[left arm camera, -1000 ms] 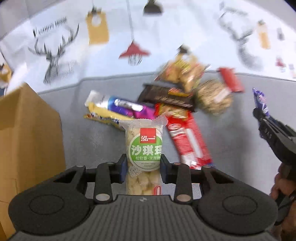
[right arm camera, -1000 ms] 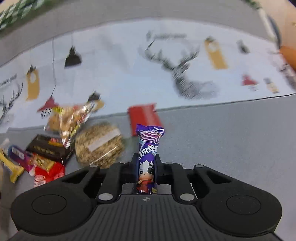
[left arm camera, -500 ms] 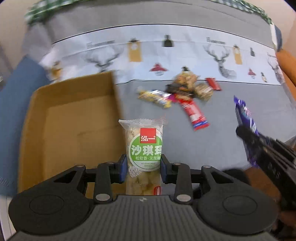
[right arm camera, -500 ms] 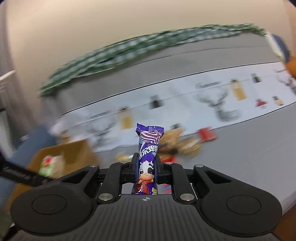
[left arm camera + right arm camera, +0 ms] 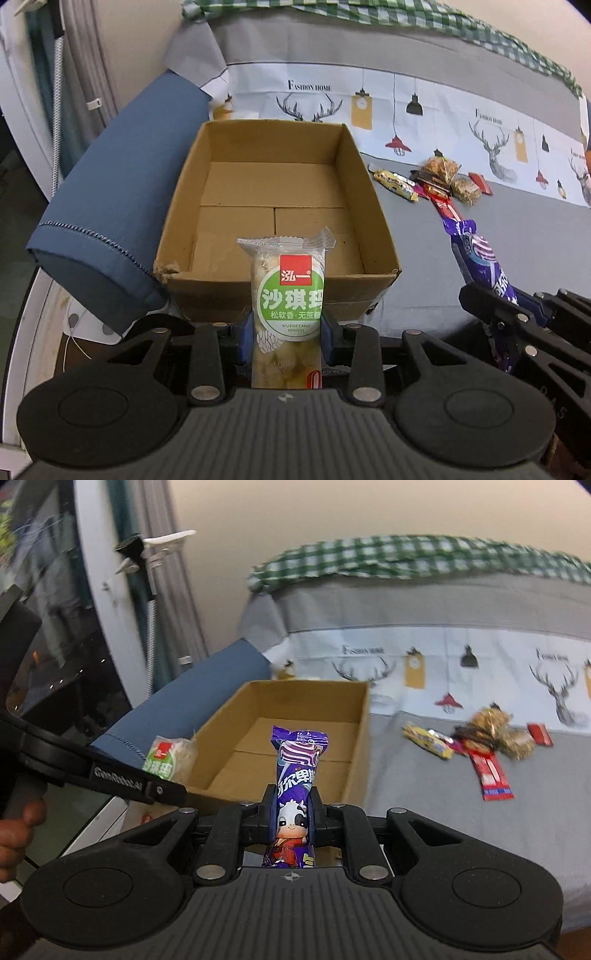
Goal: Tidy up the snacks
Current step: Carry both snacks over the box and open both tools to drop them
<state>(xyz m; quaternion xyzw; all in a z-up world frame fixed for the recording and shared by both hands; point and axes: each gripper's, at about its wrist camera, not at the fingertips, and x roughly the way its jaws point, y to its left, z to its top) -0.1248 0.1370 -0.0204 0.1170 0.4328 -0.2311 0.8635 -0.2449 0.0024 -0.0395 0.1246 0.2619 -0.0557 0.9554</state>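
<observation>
A clear-wrapped snack with a green round label [image 5: 286, 308] is clamped upright between the pads of the left gripper [image 5: 285, 334], the jaws closed against its two sides. The pack is seen in front of the near wall of an open cardboard box [image 5: 280, 291], whose floor is bare in both views. A slim purple candy pack with a cartoon cow [image 5: 295, 786] is pinched upright in the right gripper [image 5: 293, 814], the jaws pressed tight on its narrow body. In the left wrist view the right gripper is seen at the right edge, just beside the box's right wall, with the purple pack slanting up from it. The box is set on a grey bed cover [image 5: 480, 236], with a folded blue cushion [image 5: 122, 206] against its left wall. A small heap of remaining snacks [image 5: 484, 740] is left on the cover, well apart from the box to its right: a yellow bar, a long red pack and two brown crumbly packs are made out.
</observation>
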